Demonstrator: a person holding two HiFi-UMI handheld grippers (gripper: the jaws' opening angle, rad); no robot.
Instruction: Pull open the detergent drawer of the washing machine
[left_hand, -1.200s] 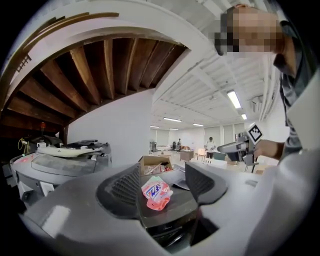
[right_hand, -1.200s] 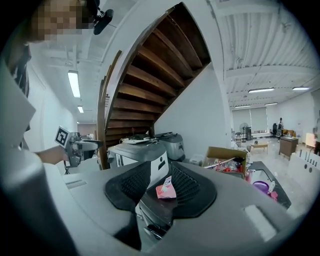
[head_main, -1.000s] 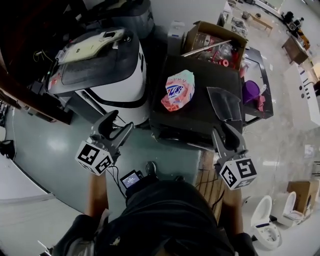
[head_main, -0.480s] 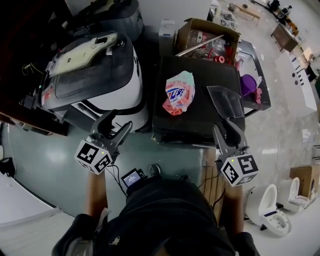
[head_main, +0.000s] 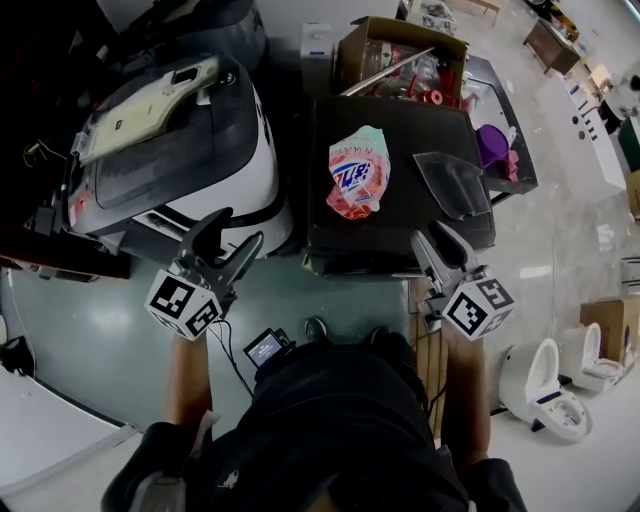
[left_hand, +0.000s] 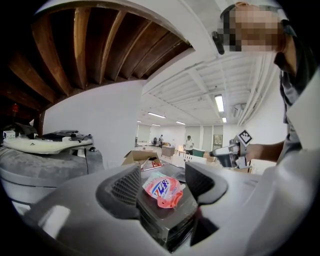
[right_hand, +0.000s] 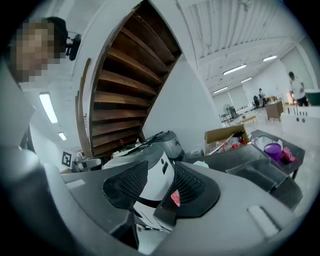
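**Pale glossy hall floor, black washer ahead, both grippers near its front**

Glossy grey floor is stretching across a wide workshop hall, and the washing machine (head_main: 400, 225) is standing in the middle of it as a black, flat-topped box. Its near front edge is facing the person. From this steep angle the front panel is showing only as a thin strip, so the detergent drawer cannot be picked out on it.

A pink-and-white detergent pouch (head_main: 358, 172) is lying on the left half of the top, and a clear plastic tray (head_main: 452, 185) is resting on the right half. A rounded white-and-grey machine (head_main: 170, 150) is crowding the washer's left side. An open cardboard box (head_main: 400, 60) is sitting behind it, with a metal rack holding a purple tub (head_main: 497, 147) at the far right.

The left gripper (head_main: 240, 228) is hovering near the washer's near left corner, just beside the white machine, its jaws standing apart around nothing. The right gripper (head_main: 432, 235) is hanging at the near right corner, close to the front edge. Its jaws have just been opening and are holding nothing
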